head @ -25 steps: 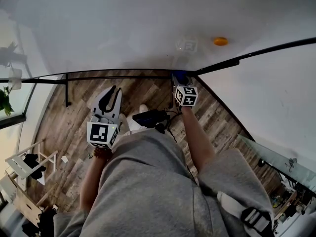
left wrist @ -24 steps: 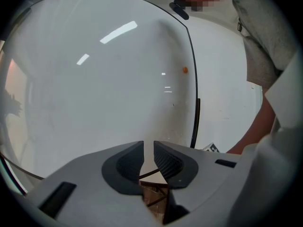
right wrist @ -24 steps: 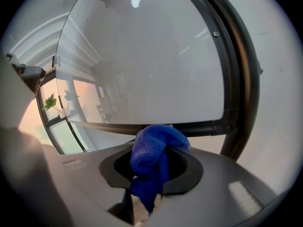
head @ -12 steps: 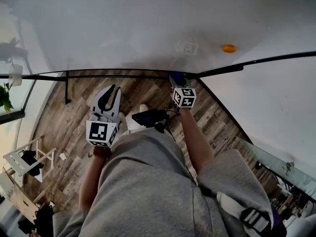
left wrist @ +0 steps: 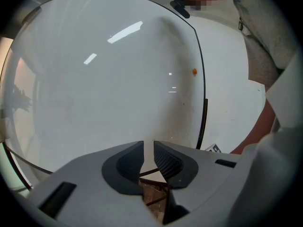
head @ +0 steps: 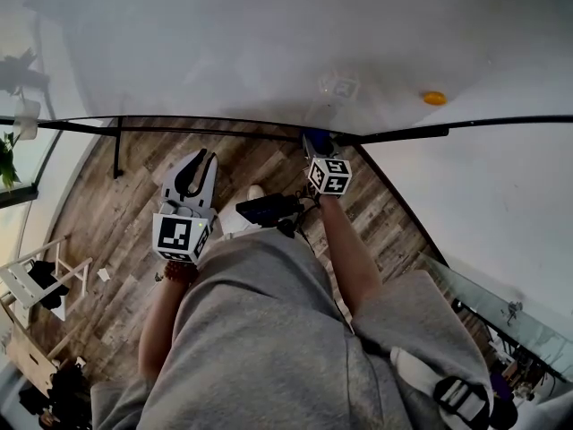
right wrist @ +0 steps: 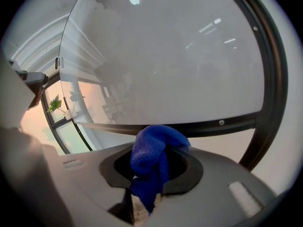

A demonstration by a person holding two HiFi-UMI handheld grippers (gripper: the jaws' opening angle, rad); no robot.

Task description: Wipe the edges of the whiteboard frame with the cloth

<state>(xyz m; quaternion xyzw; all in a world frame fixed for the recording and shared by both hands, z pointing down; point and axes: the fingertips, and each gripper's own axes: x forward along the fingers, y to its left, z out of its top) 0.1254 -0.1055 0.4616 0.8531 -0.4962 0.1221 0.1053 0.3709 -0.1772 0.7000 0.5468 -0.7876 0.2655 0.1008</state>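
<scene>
The right gripper (head: 317, 147) has its jaws closed on a bunched blue cloth (right wrist: 152, 151). The cloth's top lies against the black bottom rail of the whiteboard frame (right wrist: 215, 124), close to where that rail meets an upright bar. At about 8 o'clock from it, the left gripper (left wrist: 147, 158) hangs over the wooden floor (head: 116, 222), below the rail. Its jaws stand a narrow slit apart with nothing between them. A small orange dot (head: 434, 98) sits on the whiteboard (head: 260, 43) at 2 o'clock from the cloth.
</scene>
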